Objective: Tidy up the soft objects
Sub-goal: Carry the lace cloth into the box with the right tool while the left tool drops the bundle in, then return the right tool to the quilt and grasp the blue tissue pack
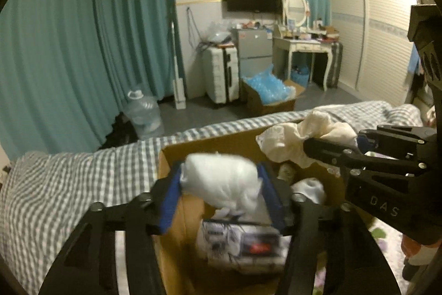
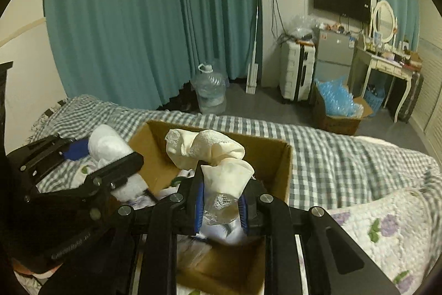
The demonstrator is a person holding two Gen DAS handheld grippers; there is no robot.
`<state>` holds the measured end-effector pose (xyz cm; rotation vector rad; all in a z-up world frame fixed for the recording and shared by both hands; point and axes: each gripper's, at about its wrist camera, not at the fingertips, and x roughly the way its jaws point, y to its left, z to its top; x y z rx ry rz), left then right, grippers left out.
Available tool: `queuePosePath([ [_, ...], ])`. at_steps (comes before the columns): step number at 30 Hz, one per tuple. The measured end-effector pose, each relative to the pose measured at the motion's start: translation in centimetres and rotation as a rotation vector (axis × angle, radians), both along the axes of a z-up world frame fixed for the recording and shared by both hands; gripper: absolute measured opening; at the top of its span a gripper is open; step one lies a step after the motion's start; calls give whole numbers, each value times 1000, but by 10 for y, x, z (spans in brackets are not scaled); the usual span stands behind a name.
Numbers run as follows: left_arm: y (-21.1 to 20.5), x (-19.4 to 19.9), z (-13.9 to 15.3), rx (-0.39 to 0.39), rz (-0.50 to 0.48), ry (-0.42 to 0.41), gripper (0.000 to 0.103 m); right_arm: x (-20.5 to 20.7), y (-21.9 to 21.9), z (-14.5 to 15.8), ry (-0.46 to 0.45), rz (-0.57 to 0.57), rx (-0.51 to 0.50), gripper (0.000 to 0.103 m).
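Observation:
An open cardboard box point(image 1: 171, 156) point(image 2: 279, 156) sits on the checked bed. My left gripper point(image 1: 221, 184) is shut on a white soft bundle point(image 1: 221, 179) and holds it over the box; it shows at the left of the right wrist view point(image 2: 110, 145). My right gripper point(image 2: 221, 201) is shut on a cream lace cloth point(image 2: 218, 154) above the box; the cloth also shows in the left wrist view point(image 1: 304, 137). Printed white fabric point(image 1: 240, 242) and other white soft items lie inside the box.
The grey-and-white checked blanket point(image 1: 69, 184) point(image 2: 331, 151) covers the bed, with a floral quilt point(image 2: 381, 226) at the right. Beyond the bed stand a water jug point(image 2: 210, 93), a suitcase point(image 1: 221, 73), a box of blue plastic point(image 1: 270, 93) and a dressing table point(image 1: 304, 46).

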<state>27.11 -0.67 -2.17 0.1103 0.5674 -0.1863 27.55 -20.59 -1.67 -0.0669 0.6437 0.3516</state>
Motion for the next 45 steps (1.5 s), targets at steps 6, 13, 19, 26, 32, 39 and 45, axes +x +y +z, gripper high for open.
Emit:
queuePosePath([
  [6, 8, 20, -21, -4, 39, 26, 82, 26, -5, -31, 29, -29, 7, 50],
  [13, 22, 7, 1, -49, 104, -11, 85, 16, -28, -11, -22, -82, 68, 88],
  [19, 20, -32, 42, -51, 126, -73, 85, -24, -37, 45, -95, -100, 66, 97],
  [26, 10, -108, 106, -46, 108, -155, 88, -114, -46, 122, -226, -93, 31, 101],
  [32, 5, -170, 129, -44, 91, -209, 93, -177, -57, 147, -258, -86, 8, 101],
  [39, 1, -206, 105, -47, 106, -203, 93, -221, -62, 119, -229, -70, -55, 101],
  [45, -3, -209, 47, -81, 122, -111, 93, -221, -66, 47, -118, -59, -60, 101],
])
